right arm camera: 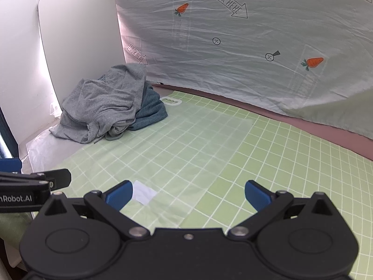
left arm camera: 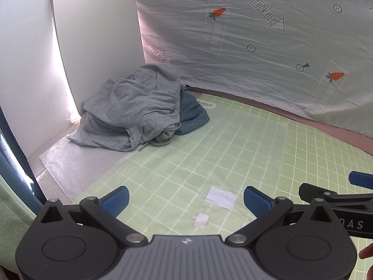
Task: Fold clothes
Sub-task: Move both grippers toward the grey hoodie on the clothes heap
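Observation:
A crumpled light grey garment [left arm camera: 130, 114] lies heaped at the far left on the green grid mat [left arm camera: 233, 154], on top of a teal-blue garment [left arm camera: 192, 114]. The same pile shows in the right wrist view, grey [right arm camera: 100, 109] over teal [right arm camera: 150, 112]. My left gripper [left arm camera: 185, 201] is open and empty, low over the near mat, well short of the pile. My right gripper [right arm camera: 187, 194] is open and empty, beside the left one. The right gripper's finger shows at the left view's right edge [left arm camera: 360, 179].
A white sheet with carrot and arrow prints [left arm camera: 256, 46] hangs behind the mat. A white board [left arm camera: 98, 42] leans in the far left corner. Clear plastic film [left arm camera: 70, 163] lies by the pile. Small white paper scraps [left arm camera: 221, 197] lie on the near mat.

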{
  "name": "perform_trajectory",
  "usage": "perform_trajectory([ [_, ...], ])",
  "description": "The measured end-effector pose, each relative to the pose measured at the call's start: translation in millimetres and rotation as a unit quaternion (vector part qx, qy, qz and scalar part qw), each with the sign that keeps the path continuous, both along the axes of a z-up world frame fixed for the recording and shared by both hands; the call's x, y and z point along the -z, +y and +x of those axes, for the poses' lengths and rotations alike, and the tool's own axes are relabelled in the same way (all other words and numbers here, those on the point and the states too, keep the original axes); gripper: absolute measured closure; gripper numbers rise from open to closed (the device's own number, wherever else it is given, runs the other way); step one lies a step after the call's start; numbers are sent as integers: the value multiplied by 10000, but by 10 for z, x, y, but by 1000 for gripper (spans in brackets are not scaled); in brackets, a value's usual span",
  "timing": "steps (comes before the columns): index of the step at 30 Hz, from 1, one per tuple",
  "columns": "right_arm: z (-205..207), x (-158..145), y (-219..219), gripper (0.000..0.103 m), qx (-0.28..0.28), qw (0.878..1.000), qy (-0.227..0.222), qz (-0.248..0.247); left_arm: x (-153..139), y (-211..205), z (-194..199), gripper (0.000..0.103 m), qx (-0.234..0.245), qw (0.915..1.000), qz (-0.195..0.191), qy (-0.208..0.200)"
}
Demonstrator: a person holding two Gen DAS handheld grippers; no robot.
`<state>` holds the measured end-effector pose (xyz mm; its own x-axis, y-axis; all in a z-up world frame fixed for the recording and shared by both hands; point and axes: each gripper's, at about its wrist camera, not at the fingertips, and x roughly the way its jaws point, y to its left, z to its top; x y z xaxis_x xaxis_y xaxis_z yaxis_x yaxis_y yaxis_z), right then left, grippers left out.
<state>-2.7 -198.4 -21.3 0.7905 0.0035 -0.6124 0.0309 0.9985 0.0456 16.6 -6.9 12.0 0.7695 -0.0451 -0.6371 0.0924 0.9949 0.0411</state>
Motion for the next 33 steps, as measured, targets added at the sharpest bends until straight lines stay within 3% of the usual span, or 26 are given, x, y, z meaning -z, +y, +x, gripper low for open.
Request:
perform_trajectory([
  [13, 6, -214, -256, 0, -439, 9989, -85, -119, -176, -147, -146, 0, -664, 9977, -1, -120],
  [20, 184, -141, -211, 0, -706, 9975, 5, -68, -100, -76, -121, 0, -967, 9949, -159, 232],
  [33, 966, 13, 331, 0, -506, 9985, 153, 154, -145, 643, 910, 0, -1029, 9942, -251, 178],
])
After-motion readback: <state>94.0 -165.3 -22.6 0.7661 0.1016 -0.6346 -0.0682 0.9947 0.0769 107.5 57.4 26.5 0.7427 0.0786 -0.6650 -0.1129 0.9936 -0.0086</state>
